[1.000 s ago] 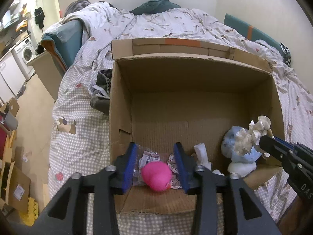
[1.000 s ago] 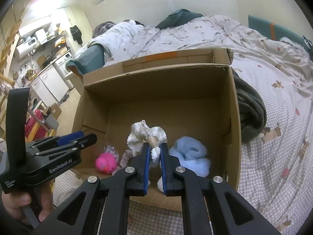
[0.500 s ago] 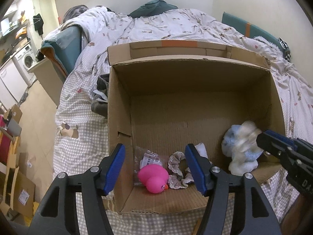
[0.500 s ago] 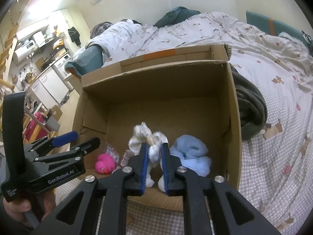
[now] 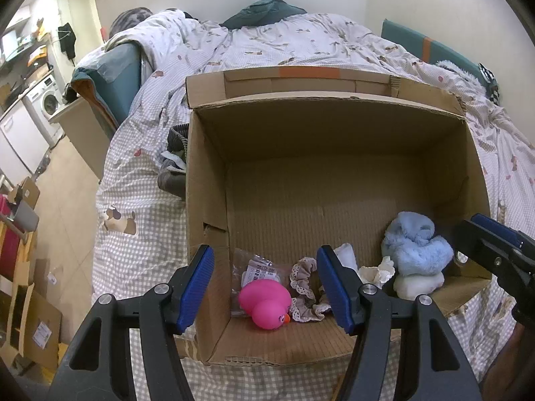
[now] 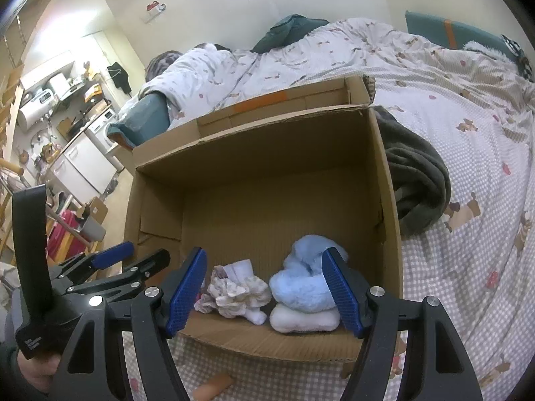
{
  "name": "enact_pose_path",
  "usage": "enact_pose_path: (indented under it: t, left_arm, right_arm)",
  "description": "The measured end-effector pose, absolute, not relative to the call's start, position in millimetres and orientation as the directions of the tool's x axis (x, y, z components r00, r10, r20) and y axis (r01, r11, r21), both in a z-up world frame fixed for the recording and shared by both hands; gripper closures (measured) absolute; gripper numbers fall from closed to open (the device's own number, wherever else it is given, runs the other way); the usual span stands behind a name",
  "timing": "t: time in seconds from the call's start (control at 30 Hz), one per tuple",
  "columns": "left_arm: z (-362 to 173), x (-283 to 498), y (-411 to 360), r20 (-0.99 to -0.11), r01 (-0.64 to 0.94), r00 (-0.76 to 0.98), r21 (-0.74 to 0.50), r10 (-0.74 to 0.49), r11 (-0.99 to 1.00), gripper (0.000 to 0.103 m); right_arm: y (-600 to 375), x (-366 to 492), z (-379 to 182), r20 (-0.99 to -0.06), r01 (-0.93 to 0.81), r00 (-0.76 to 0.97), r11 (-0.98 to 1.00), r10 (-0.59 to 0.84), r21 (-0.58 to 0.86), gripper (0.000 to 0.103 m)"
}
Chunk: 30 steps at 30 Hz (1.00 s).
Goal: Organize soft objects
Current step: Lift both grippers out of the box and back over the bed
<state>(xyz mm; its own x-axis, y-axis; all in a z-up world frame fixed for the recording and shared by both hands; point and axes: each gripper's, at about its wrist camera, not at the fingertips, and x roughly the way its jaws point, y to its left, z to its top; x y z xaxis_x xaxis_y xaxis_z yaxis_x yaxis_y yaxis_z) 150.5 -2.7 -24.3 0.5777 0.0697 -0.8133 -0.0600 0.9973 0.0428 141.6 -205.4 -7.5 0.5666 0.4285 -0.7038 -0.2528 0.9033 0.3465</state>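
Observation:
An open cardboard box [image 5: 207, 180] [image 6: 388, 180] lies on the bed. Inside along its near edge are a pink rubber duck [image 5: 265, 302], a beige lace scrunchie [image 5: 306, 292], a cream ruffled scrunchie [image 6: 239, 292] [image 5: 376, 272], a fluffy light-blue item [image 5: 416, 249] [image 6: 306, 279] and a white soft item [image 6: 302, 319] under it. My left gripper [image 5: 265, 289] is open and empty above the box's near left corner, over the duck. My right gripper [image 6: 265, 289] is open and empty above the cream scrunchie and the blue item.
The box sits on a checked bedspread [image 5: 133, 207] with a rumpled duvet [image 5: 284, 43] behind. A dark blanket [image 6: 414, 180] lies right of the box, dark clothes [image 5: 172, 167] left of it. The floor, cardboard boxes [image 5: 23, 317] and a washing machine [image 5: 46, 103] are at the left.
My right gripper opened and let go of the cream scrunchie, which now lies in the box. My left gripper opened wide and pulled back from the duck.

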Motion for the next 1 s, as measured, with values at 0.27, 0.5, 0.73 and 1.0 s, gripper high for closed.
enact_pose_path:
  t: [0.27, 0.5, 0.73, 1.0]
  left_arm:
    - [-25.3, 147.1, 1.2, -0.810, -0.061, 0.583, 0.039, 0.067, 0.997, 0.042]
    - [-15.9, 132.2, 2.5, -0.796, -0.058, 0.601, 0.047, 0.073, 0.997, 0.042]
    - [-4.6, 114.0, 15.8, -0.789, -0.089, 0.609, 0.032, 0.080, 0.995, 0.042]
    - [-6.9, 90.2, 25.3, -0.808, -0.135, 0.583, 0.006, 0.084, 0.991, 0.042]
  right_arm:
    - [-204.9, 139.0, -7.9, -0.717, -0.245, 0.566, 0.913, 0.408, 0.326, 0.028]
    - [-205.8, 131.7, -4.4, -0.719, -0.248, 0.574, 0.920, 0.392, 0.303, 0.028]
    - [-206.0, 116.0, 1.0, -0.730, -0.271, 0.560, 0.919, 0.392, 0.286, 0.028]
    - [-206.4, 87.2, -3.1, -0.752, -0.250, 0.524, 0.916, 0.401, 0.314, 0.028]
